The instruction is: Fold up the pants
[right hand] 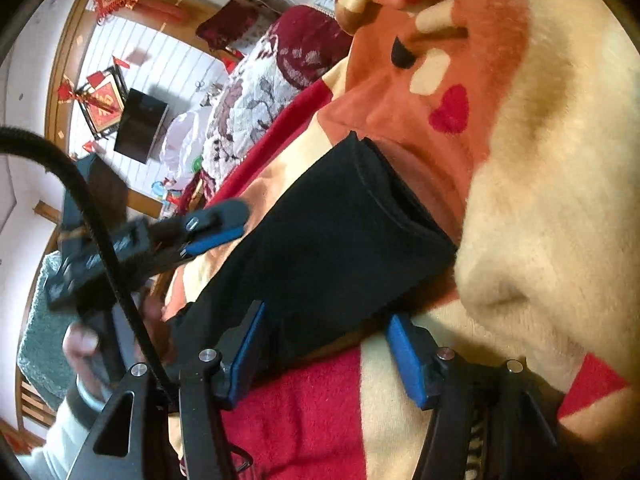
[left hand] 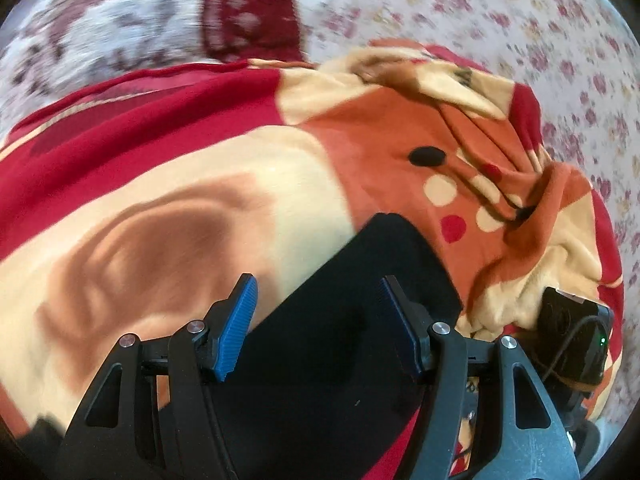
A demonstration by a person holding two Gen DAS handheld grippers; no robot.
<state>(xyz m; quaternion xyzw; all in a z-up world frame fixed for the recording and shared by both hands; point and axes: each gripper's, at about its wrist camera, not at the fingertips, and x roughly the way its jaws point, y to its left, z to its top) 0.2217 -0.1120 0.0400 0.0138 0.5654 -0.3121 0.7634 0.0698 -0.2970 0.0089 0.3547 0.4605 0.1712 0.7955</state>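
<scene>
Broadly, a plush blanket [left hand: 168,216] in red, cream and orange covered the bed, bunched into folds on one side, with a flowered sheet [left hand: 500,20] beyond it. On the blanket lay the black pants [left hand: 332,320], stretched flat as a long dark strip with one hemmed end [right hand: 384,184] toward the orange patch. The left gripper [left hand: 318,288] hung over the pants, its blue pads spread apart on either side of the fabric without pressing it. The right gripper [right hand: 326,334] likewise stood open above the strip's near edge, nothing pinched between its fingers [right hand: 408,356].
</scene>
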